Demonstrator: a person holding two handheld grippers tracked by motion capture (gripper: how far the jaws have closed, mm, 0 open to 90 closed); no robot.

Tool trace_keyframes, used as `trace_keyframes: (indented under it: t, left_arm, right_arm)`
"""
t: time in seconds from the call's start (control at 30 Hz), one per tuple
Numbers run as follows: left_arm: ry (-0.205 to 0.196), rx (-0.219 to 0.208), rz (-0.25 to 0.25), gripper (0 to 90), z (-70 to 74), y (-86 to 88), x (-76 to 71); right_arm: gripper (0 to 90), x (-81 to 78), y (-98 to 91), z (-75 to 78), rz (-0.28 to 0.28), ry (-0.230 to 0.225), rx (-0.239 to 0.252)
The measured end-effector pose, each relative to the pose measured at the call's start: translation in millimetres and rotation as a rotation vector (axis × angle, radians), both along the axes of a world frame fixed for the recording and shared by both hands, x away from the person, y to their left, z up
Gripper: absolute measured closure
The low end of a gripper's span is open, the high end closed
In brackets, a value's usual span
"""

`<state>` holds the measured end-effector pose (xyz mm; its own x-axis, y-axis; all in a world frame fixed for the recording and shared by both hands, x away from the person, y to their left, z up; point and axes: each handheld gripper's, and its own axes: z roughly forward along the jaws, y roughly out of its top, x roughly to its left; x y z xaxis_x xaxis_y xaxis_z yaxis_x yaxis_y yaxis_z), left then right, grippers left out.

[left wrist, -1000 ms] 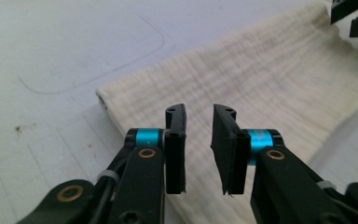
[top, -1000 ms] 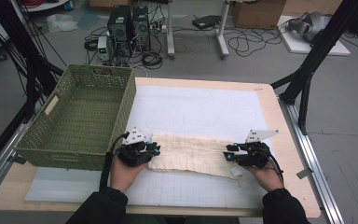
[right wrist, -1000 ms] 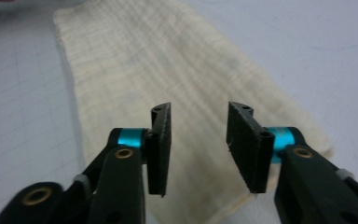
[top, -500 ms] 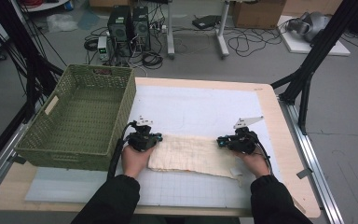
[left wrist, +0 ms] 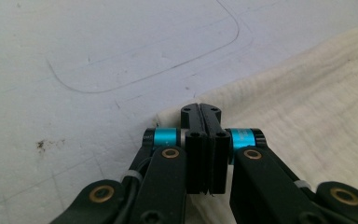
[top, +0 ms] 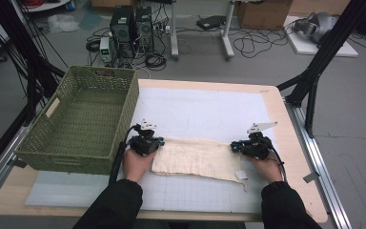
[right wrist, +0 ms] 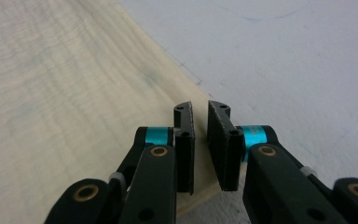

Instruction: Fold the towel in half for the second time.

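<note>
Cloth [top: 198, 159] | left tool [left wrist: 200, 113] pinches corner | right tool [right wrist: 200, 112] straddles edge

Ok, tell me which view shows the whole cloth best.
The high view: the cream cloth lies flat on the white mat, all edges visible between both grippers. The left gripper view shows one corner at the shut jaws; the right gripper view shows one edge beside slightly parted jaws.

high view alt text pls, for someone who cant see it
A person at a table holds a gripper in each hand at the two far corners of a cream cloth spread on a white mat: the left gripper at its left corner, the right gripper at its right. A green woven basket sits at the table's left.
</note>
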<state>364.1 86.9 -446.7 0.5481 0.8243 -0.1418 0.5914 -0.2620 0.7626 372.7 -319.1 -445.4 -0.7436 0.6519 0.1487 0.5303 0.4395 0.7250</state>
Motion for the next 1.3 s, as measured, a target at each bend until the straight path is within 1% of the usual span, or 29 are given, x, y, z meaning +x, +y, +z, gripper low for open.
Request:
trace_keyframes:
  t: [0.03, 0.07, 0.1, 0.17, 0.23, 0.27, 0.3, 0.33, 0.4, 0.47, 0.5, 0.57, 0.6, 0.63, 0.7, 0.77, 0.8, 0.83, 0.87, 0.9, 0.93, 1.0, 1.07, 1.17, 1.2, 1.27, 1.3]
  left_arm:
    - [-0.005, 0.004, 0.001, 87.4, 0.3, -0.1, -0.4]
    - [-0.007, 0.008, 0.000, 86.8, 1.3, 0.5, -0.7]
    - [-0.017, 0.002, 0.000, 85.5, 2.8, 1.7, -1.2]
    - [-0.046, -0.017, 0.018, 84.5, 7.8, 4.9, -2.1]
    - [-0.065, -0.040, 0.034, 82.8, 10.6, 6.2, -2.0]
    - [-0.062, -0.033, 0.042, 81.2, 11.2, 6.2, -1.4]
    - [-0.060, -0.038, 0.048, 79.7, 10.5, 5.6, -0.7]
    - [-0.054, -0.043, 0.051, 77.5, 9.6, 5.4, 0.7]
    - [-0.048, -0.038, 0.065, 74.2, 7.7, 5.4, 2.9]
    - [-0.034, -0.032, 0.081, 72.6, 5.2, 5.2, 5.3]
    - [-0.022, -0.034, 0.091, 70.1, 3.7, 5.0, 6.5]
    - [-0.011, -0.029, 0.109, 66.1, 1.0, 4.1, 8.1]
    - [-0.001, -0.017, 0.115, 63.5, 0.1, 4.0, 8.7]
    - [0.005, -0.025, 0.120, 61.4, -1.0, 3.8, 9.3]
    - [0.003, -0.019, 0.114, 63.2, -0.8, 3.6, 9.1]
    - [-0.004, -0.008, 0.088, 72.1, -1.2, 2.9, 8.3]
    - [0.005, -0.018, 0.073, 79.2, -1.3, 3.4, 8.2]
    - [0.006, -0.020, 0.068, 82.5, -0.9, 3.3, 7.9]
    - [0.002, -0.019, 0.061, 84.4, -0.4, 3.0, 7.3]
    - [-0.002, -0.018, 0.055, 85.3, 0.1, 3.4, 6.9]
    - [-0.011, -0.021, 0.054, 85.6, 1.0, 3.4, 6.3]
    - [-0.030, -0.021, 0.054, 86.1, 4.5, 4.1, 4.2]
    - [-0.056, -0.033, 0.057, 86.3, 8.5, 4.8, 1.8]
    - [-0.090, -0.047, 0.044, 86.3, 14.6, 6.0, -2.7]
    - [-0.094, -0.046, 0.041, 86.3, 16.5, 6.4, -4.1]
    - [-0.109, -0.059, 0.037, 86.5, 19.0, 6.6, -7.2]
    - [-0.111, -0.060, 0.032, 86.5, 19.8, 6.9, -8.9]
  right_arm:
    - [78.2, -0.4, -0.2, 0.4, 0.001, 0.005, 0.002]
    - [76.6, -0.6, 0.3, 1.3, 0.006, 0.000, 0.003]
    - [76.0, -1.3, 0.8, 3.0, 0.011, -0.011, 0.006]
    - [74.8, -2.6, 0.5, 8.1, 0.010, -0.038, 0.024]
    - [71.4, -1.5, -0.6, 12.0, 0.000, -0.047, 0.017]
    - [69.2, 0.0, -1.6, 13.2, -0.003, -0.044, 0.014]
    - [66.7, 0.9, -2.4, 14.9, -0.013, -0.038, 0.009]
    - [65.6, 1.8, -4.0, 16.5, -0.023, -0.048, 0.005]
    - [62.9, 2.9, -8.5, 17.6, -0.038, -0.052, 0.021]
    - [59.4, 4.8, -12.2, 14.3, -0.054, -0.026, 0.026]
    - [57.7, 5.7, -13.0, 11.8, -0.060, -0.006, 0.024]
    - [55.9, 7.7, -12.9, 7.0, -0.060, 0.016, 0.018]
    - [55.2, 8.5, -11.9, 5.5, -0.059, 0.022, 0.011]
    - [55.2, 9.1, -10.4, 4.3, -0.058, 0.025, 0.005]
    - [56.5, 10.1, -7.3, 1.6, -0.046, 0.033, -0.006]
    - [64.8, 9.9, -6.7, 1.8, -0.033, 0.036, -0.003]
    - [70.0, 9.8, -6.6, 1.6, -0.028, 0.036, -0.002]
    - [77.9, 9.3, -6.4, 1.7, -0.012, 0.050, 0.003]
    - [79.3, 8.7, -6.1, 1.6, 0.003, 0.056, 0.002]
    - [84.0, 8.2, -6.1, 2.2, 0.007, 0.058, 0.004]
    - [84.7, 8.0, -6.8, 3.0, 0.020, 0.062, 0.005]
    - [85.0, 6.3, -7.1, 4.7, 0.024, 0.055, 0.001]
    - [85.3, 4.3, -8.4, 7.8, 0.027, 0.040, 0.011]
    - [85.3, 0.5, -12.6, 13.9, 0.023, 0.017, 0.035]
    - [85.3, -1.3, -14.3, 16.1, 0.022, 0.010, 0.042]
    - [85.4, -5.7, -17.2, 19.8, 0.023, -0.011, 0.055]
    - [85.3, -8.4, -18.6, 21.8, 0.021, -0.012, 0.062]
